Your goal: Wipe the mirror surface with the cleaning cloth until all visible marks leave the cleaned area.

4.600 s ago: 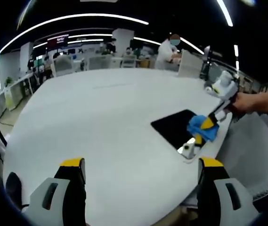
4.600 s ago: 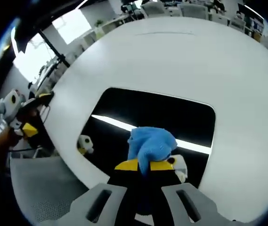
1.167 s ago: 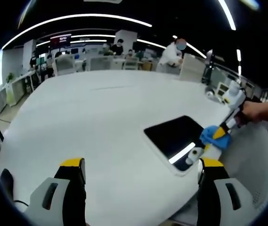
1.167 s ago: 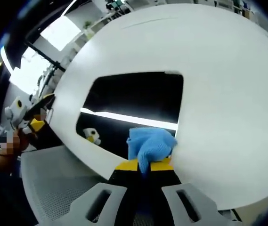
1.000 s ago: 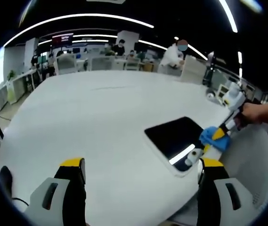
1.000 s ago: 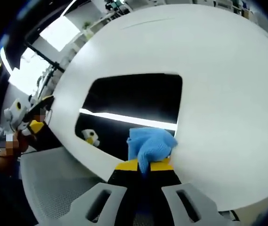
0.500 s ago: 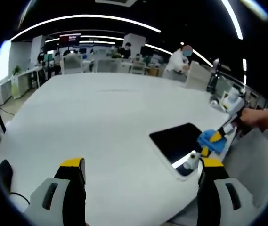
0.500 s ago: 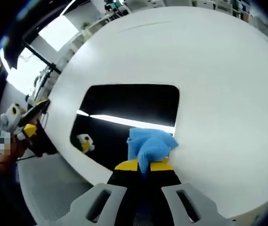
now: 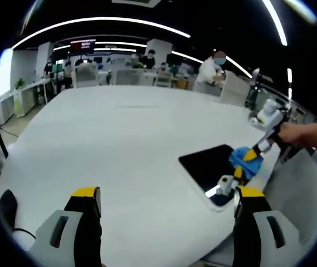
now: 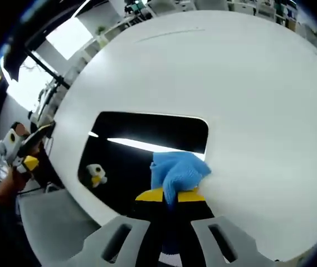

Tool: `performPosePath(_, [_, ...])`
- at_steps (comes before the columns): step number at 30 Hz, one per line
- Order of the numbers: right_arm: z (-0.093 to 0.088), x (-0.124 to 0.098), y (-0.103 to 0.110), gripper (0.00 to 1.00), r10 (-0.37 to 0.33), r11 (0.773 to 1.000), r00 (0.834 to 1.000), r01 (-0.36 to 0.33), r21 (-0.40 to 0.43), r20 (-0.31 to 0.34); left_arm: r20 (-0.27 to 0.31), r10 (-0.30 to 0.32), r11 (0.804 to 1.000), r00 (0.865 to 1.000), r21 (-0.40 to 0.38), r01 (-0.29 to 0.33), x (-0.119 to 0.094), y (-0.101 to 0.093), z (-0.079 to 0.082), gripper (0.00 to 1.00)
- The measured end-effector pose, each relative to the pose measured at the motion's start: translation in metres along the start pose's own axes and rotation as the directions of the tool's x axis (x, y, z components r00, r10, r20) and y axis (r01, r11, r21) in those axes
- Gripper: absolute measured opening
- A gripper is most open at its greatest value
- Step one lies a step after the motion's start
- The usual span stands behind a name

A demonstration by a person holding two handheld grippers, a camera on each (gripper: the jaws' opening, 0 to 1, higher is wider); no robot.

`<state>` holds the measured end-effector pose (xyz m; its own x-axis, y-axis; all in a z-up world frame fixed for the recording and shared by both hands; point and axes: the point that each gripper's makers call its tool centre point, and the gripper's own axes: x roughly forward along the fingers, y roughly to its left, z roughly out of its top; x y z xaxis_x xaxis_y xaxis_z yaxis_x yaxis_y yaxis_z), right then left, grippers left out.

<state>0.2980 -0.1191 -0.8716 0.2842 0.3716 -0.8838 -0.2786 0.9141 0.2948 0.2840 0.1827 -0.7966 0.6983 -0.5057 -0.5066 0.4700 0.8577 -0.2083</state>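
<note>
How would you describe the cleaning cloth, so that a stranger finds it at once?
On the big white table, a dark mirror lies flat near the edge. At its edge, the right gripper pinches a crumpled cloth, the one bright blue thing there.

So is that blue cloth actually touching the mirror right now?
Touching. In the right gripper view the blue cloth, clamped in the right tongs, lies on the mirror with no gap, straddling the edge by the white table.

The blue cloth (image 10: 176, 171) covers the mirror's (image 10: 141, 146) near edge at 6 o'clock — any marks on the glass are too small to tell.
</note>
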Motion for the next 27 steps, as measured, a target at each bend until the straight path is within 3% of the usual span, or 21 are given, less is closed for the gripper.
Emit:
performPosePath(12, [0.020,0.005,-0.009,0.00,-0.015,1.000,1.000,0.015,-0.003,0.010,0.020,-0.005,1.000,1.000,-0.023,0.005,0.001,0.001,0.007,1.00])
performPosePath(27, [0.051,0.014,-0.019,0.00,-0.040,0.999,0.999,0.040,-0.016,0.028,0.004,-0.001,0.999,1.000,-0.033,0.002,0.001,-0.003,-0.003,1.00])
